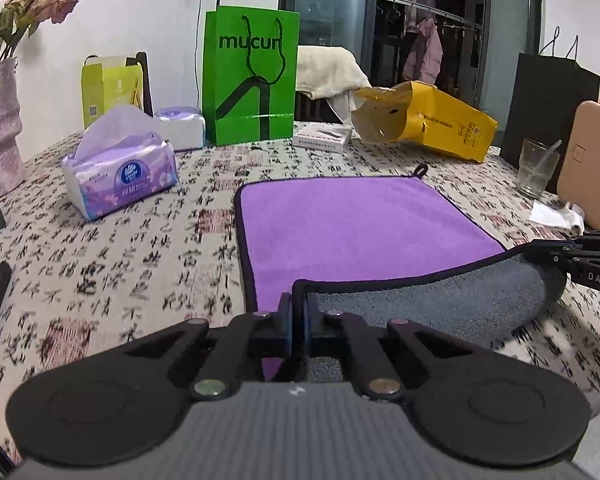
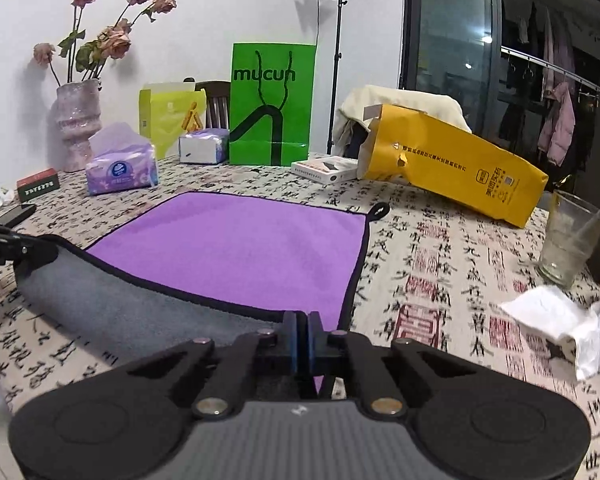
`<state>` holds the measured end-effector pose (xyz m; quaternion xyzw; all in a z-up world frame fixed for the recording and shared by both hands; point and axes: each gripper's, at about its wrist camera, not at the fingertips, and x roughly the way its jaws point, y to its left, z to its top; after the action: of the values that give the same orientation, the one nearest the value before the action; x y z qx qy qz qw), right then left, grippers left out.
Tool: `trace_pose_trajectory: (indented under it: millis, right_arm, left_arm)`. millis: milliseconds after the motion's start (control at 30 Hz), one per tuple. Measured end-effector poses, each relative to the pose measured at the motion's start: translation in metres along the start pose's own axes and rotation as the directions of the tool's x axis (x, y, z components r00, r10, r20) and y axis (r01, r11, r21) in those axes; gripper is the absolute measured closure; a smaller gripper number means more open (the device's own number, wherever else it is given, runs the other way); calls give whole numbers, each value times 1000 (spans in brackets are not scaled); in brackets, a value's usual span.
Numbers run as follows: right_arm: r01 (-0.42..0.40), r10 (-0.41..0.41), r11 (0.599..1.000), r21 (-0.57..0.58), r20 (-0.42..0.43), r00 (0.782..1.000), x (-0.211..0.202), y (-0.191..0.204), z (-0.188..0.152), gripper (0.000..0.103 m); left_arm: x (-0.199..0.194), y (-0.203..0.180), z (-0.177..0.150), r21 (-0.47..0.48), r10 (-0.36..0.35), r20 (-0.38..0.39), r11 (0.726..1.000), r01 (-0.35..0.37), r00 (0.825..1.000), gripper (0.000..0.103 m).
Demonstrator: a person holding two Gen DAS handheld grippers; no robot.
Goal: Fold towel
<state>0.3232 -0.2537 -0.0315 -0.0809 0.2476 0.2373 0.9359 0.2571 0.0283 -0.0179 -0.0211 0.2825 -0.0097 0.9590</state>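
A: On the patterned tablecloth (image 1: 148, 248), the towel (image 1: 352, 224) lies purple side up, near edge lifted, grey underside showing.

B: Tongs?

A: Left gripper (image 1: 298, 320) pinches the near-left corner; right gripper (image 2: 302, 334) pinches the near-right corner, both pressed together.

B: Advice?

A: Carry both corners level toward 12 o'clock, edge taut, landing by the hanging loop (image 2: 380, 210).

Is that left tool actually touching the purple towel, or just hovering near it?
Touching. In the left wrist view, the left tool is shut on the towel's near corner, its black hem pinched between the blue pads and lifted.
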Motion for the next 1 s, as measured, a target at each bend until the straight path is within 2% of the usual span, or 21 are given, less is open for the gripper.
trace_pose_trajectory:
  millis: [467, 1000]
  right_arm:
    - [11, -10, 998, -59, 2, 1000, 46, -14, 42, 98]
    - [-24, 24, 1000, 10, -43, 999, 121, -48, 85, 98]
  left_arm:
    - [41, 8, 43, 37, 17, 43, 999, -18, 999, 98]
    - [111, 25, 96, 78, 22, 29, 997, -24, 999, 97]
